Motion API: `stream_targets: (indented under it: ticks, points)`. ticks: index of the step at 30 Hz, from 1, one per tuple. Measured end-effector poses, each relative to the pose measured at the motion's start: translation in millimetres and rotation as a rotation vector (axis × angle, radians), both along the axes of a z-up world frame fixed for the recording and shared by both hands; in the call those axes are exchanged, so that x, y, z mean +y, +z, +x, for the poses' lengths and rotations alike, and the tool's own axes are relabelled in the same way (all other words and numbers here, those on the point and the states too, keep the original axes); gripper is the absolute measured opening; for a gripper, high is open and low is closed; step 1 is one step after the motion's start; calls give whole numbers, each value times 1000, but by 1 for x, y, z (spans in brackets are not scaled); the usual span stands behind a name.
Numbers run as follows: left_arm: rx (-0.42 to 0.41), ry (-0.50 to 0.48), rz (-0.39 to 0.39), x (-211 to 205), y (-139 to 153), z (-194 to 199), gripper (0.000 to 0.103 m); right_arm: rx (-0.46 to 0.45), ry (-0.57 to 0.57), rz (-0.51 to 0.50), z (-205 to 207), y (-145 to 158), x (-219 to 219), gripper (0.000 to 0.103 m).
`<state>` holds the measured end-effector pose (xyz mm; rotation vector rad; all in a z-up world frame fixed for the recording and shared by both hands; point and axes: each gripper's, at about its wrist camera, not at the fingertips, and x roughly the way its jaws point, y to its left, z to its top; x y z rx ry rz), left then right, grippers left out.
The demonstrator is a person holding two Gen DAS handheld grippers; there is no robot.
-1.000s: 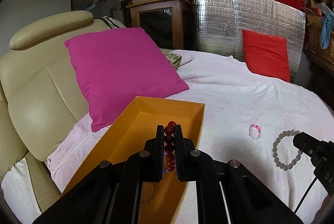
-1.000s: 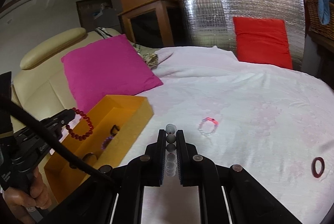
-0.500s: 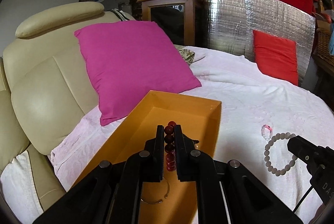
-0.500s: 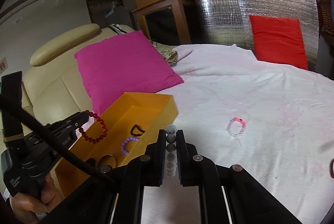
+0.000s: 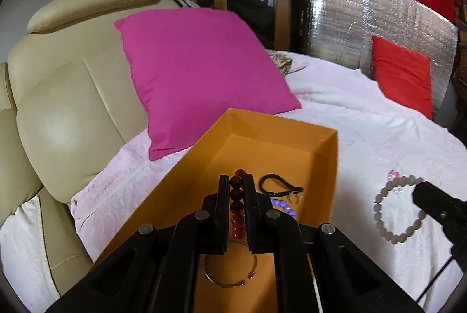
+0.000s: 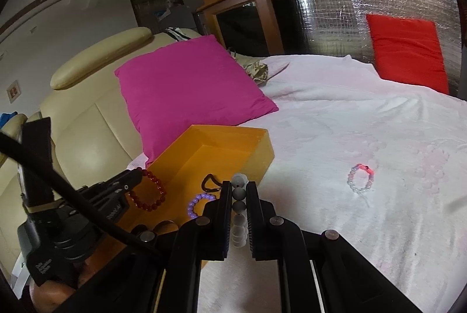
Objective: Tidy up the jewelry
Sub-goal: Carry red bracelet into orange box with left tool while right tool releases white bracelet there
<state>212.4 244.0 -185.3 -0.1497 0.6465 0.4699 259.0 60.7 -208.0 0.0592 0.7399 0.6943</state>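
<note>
Red bead bracelet (image 5: 237, 203) is gripped in my left tongs (image 5: 236, 181) above the orange box (image 5: 331, 167); my right tongs (image 6: 240, 184) grip the grey bead bracelet (image 6: 239, 206) beside it.

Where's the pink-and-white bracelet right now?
The pink-and-white bracelet lies loose on the white bedcover, right of the orange box in the right wrist view, ahead of the right gripper.

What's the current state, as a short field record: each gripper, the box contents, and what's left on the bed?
left gripper: shut on red bead bracelet, over orange box
right gripper: shut on grey bead bracelet, by the box's right edge
in box: black cord bracelet, purple bead bracelet, thin metal bangle
on white bedspread: pink-and-white bead bracelet
</note>
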Motion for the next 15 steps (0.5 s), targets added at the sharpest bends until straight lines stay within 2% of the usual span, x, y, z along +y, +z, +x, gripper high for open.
stream_targets:
  ticks: [10,15]
  points:
    - [16,69,10,26,-7,15,9,29,84,61,21,5,23,10]
    - [28,95,25,36,-10,20,9,37,134,53,30,-1,48,10]
